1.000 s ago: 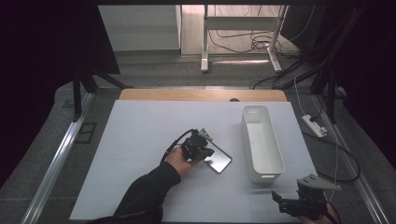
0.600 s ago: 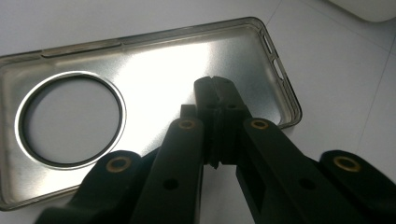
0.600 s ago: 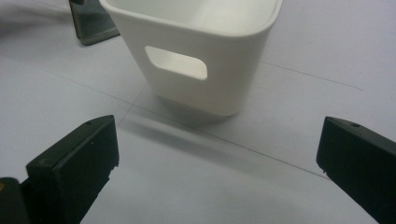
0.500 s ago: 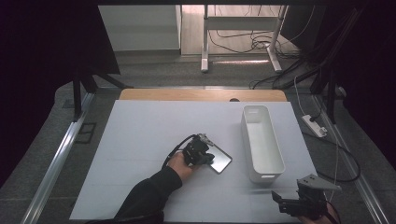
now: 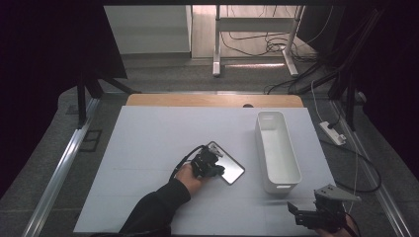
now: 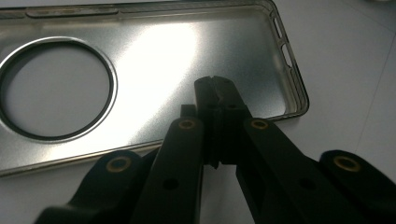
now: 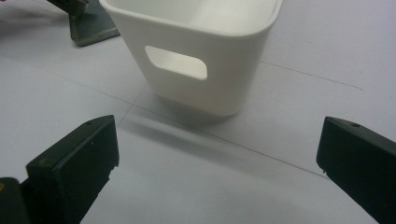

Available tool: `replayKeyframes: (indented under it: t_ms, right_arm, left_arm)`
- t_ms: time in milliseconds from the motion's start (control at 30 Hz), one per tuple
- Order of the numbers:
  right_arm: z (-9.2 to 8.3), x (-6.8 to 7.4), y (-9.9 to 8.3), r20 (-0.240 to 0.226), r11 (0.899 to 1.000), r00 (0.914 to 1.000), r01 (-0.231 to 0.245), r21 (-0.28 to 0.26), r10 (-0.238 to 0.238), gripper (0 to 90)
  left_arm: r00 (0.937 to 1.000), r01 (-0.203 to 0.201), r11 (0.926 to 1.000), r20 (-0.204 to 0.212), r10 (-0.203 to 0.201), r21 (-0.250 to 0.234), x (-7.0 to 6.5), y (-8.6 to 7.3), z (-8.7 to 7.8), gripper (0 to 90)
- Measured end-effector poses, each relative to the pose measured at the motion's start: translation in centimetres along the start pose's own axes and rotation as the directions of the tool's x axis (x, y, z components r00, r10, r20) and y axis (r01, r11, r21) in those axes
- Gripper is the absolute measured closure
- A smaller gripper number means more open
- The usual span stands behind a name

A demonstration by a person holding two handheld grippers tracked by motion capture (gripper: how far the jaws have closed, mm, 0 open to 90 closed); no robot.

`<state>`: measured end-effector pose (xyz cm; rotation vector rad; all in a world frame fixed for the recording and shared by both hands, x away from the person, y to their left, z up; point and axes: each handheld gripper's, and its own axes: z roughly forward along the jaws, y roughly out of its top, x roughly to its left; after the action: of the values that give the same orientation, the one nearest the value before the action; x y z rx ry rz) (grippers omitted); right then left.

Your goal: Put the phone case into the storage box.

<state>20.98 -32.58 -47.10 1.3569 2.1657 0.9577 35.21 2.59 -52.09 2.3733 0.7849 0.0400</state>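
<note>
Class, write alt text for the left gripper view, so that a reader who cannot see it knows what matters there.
The left tool, its two black jaws shut together, has its tip over the near edge of a clear phone case lying open side up on the white table. A large round camera cutout sits at the case's left end.

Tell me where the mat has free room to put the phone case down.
The mat is bare left of the phone case, and also between it and the wooden edge. Crowded: the strip between case and white bin, where the left tool works.
</note>
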Motion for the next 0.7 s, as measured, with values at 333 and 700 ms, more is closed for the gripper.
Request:
replayKeyframes:
  t_ms: [333, 700]
  right_arm:
    - [0.0, 0.0, 0.0, 0.0, 1.0, 1.0, -0.002, 0.002, 0.002, 0.0]
    - [0.0, 0.0, 0.0, 0.002, 1.0, 1.0, -0.005, 0.001, 0.005, 0.0]
  left_arm:
    - [0.9999, 0.008, 0.9999, -0.013, -0.008, 0.006, 0.4, -1.2, -0.9, 89.2]
    - [0.9988, 0.038, 0.9992, -0.03, -0.038, 0.014, 1.5, -2.8, -2.3, 89.2]
